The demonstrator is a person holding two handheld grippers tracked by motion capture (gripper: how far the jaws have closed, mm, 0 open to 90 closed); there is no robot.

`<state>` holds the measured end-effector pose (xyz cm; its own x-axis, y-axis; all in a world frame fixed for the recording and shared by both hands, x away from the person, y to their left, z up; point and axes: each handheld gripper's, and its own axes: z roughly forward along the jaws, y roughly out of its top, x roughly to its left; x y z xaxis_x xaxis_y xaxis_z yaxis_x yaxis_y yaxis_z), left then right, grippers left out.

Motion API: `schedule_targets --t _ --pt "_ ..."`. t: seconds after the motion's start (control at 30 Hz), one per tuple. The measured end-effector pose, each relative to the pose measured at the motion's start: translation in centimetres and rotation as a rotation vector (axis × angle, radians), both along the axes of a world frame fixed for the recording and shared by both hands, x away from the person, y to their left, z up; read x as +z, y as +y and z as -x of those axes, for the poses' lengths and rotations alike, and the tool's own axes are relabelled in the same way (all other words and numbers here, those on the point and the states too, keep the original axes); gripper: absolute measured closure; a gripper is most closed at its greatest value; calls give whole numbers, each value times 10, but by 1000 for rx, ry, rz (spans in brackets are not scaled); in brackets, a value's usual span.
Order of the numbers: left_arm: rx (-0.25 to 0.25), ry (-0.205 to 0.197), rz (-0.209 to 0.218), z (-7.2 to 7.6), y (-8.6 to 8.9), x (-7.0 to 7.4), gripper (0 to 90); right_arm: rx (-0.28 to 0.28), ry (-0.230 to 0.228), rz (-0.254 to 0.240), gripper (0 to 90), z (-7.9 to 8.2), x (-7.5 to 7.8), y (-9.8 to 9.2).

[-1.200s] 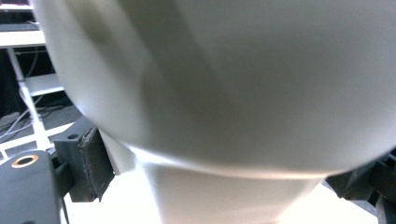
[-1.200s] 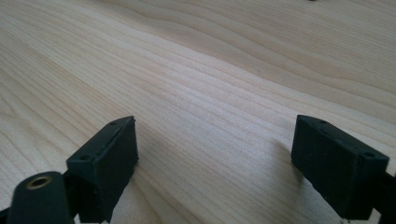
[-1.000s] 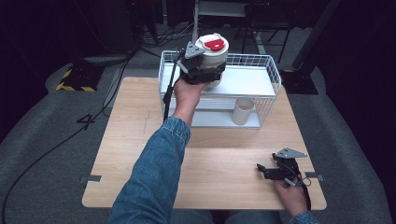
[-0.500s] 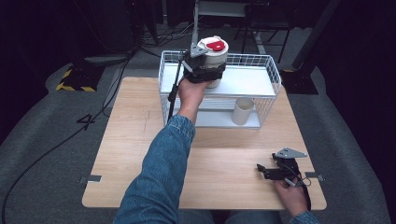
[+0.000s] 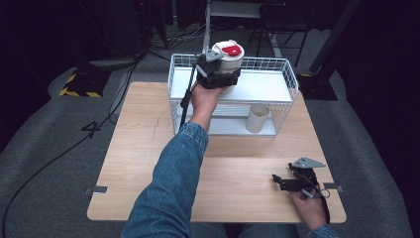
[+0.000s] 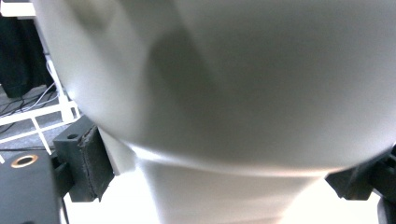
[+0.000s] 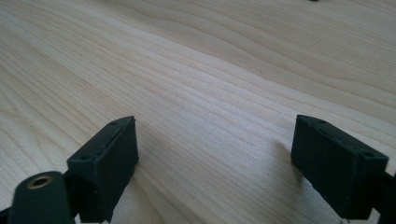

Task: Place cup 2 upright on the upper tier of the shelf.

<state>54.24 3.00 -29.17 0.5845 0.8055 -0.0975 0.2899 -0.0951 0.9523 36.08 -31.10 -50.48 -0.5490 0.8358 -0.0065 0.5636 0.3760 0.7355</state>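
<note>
A white round container (image 5: 229,57) with a red mark on its lid is held at the white wire rack (image 5: 282,94), over the top shelf. My left gripper (image 5: 218,77) is shut on its side. In the left gripper view the container's white wall (image 6: 224,93) sits between the black pads (image 6: 88,163). I cannot tell whether its base touches the shelf. My right gripper (image 5: 280,182) rests low at the table's front right, open, with nothing between its jaws. In the right gripper view that gripper (image 7: 229,158) has only bare wood (image 7: 210,70) between its pads.
A white cup (image 5: 257,118) stands on the rack's lower shelf at the right. The rack sits at the back of the wooden table (image 5: 138,148). A blue-sleeved forearm (image 5: 173,178) crosses the table's middle. A cable (image 5: 184,106) hangs from the left gripper.
The left gripper has carried the container slightly to the right over the rack's top shelf. The right gripper has stayed still.
</note>
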Motion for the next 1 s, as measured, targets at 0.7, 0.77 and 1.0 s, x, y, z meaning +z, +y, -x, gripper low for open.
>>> schedule_targets --t 0.7,0.77,1.0 --pt "8 25 28 0 0 1 0 1 -1 1 151 0 0 0" --pt "-1 24 29 2 1 3 0 1 -1 1 151 0 0 0" --pt "-6 14 15 15 5 8 0 -1 -1 0 151 0 0 0"
